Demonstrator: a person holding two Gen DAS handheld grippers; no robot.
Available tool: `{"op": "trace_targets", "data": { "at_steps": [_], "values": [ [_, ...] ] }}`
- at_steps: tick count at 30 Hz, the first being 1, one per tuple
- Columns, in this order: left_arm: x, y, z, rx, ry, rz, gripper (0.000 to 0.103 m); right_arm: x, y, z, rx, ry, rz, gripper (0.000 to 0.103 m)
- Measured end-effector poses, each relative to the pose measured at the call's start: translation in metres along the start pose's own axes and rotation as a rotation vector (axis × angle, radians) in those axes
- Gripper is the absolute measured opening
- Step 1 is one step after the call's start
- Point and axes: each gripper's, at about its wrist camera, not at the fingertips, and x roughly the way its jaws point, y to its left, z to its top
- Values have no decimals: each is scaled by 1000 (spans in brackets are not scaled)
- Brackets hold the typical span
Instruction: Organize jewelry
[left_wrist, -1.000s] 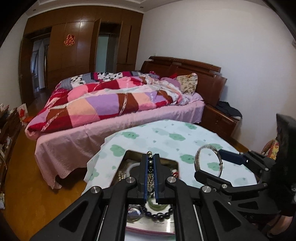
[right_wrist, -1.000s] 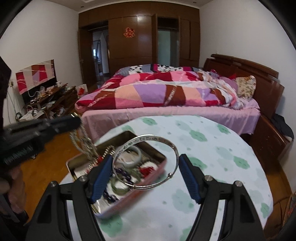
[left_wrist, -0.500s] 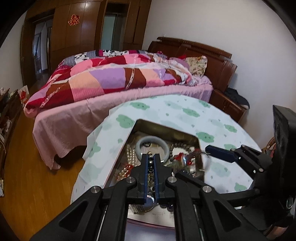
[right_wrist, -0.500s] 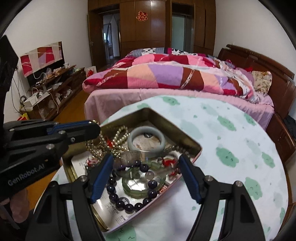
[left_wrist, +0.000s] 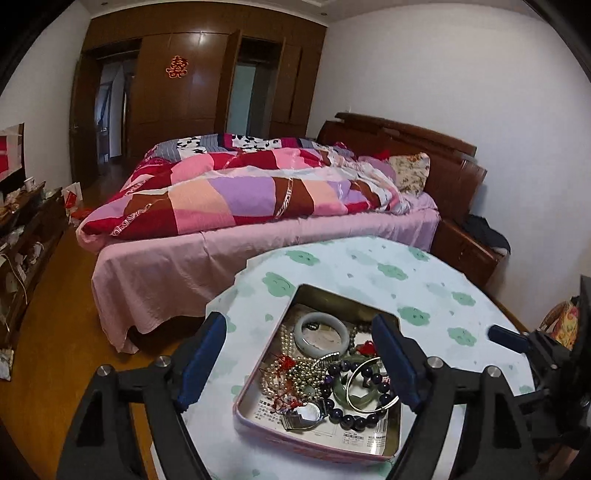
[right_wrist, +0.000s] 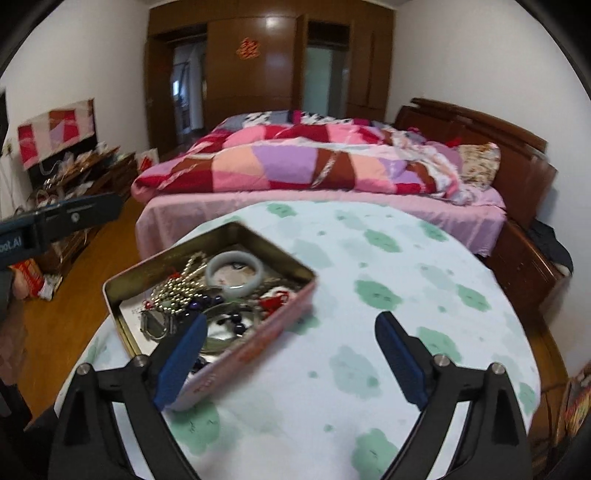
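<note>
A second earlier the left gripper (left_wrist: 301, 365) had pinched a bead strand and the right gripper (right_wrist: 291, 354) carried a silver bangle (left_wrist: 371, 387) — both now gaped apart, holding nothing. The tin (left_wrist: 258, 387) on the table (right_wrist: 369, 258) held the bangle, a jade bangle (left_wrist: 322, 328), pearls (left_wrist: 291, 369), dark beads (left_wrist: 354, 417) and a watch (left_wrist: 306, 411).

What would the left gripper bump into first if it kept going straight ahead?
Probably the jewelry tin. The left gripper has its jaws open, pointing down at the pile inside, around the pearl strands and dark bead bracelet. Depth is hard to judge, so which piece comes first is unclear.
</note>
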Motion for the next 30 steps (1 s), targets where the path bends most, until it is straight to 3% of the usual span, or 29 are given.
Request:
{"op": "trace_targets", "data": {
  "at_steps": [10, 30],
  "values": [
    [-6, 2, 5, -1, -23, 21, 81, -29, -23, 12, 80, -87, -20, 98],
    [-11, 1, 4, 8, -26, 29, 81, -31, -25, 11, 88, -86, -11, 98]
  ]
}}
